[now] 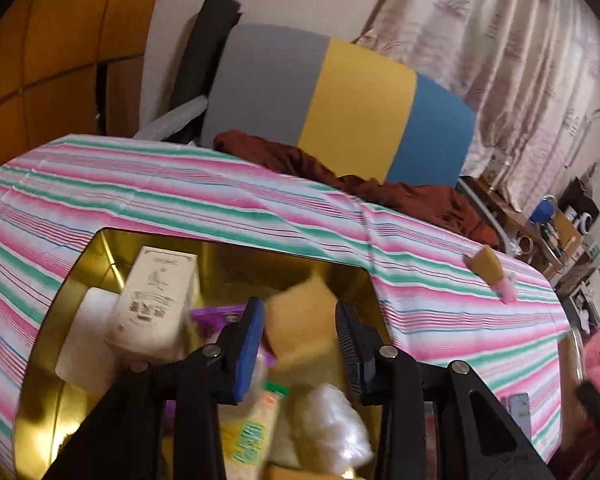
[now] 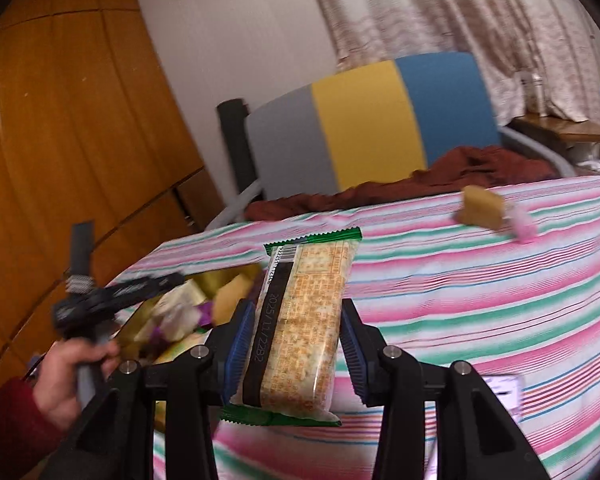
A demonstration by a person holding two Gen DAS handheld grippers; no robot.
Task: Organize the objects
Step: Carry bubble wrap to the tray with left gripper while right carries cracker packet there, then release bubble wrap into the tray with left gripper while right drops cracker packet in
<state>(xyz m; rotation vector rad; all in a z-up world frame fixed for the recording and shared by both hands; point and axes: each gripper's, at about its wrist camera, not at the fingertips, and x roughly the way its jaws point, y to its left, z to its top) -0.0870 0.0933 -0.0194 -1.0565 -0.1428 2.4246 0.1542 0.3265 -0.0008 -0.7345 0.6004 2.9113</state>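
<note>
Right gripper (image 2: 296,344) clamped on a cracker packet (image 2: 300,328) above the striped tablecloth (image 2: 480,280) — left gripper (image 1: 300,340) closed, empty, over the gold tin (image 1: 100,248).

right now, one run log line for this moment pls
left tongs: shut, empty, above gold tin | right tongs: shut on cracker pack | sponge: on striped cloth

My left gripper (image 1: 300,344) hangs over the tin (image 1: 100,252), which sits on the tablecloth (image 1: 180,196) and contains a box (image 1: 152,300). Sponge (image 2: 482,205) lies far right. Chair (image 2: 364,120) stands behind the table.
</note>
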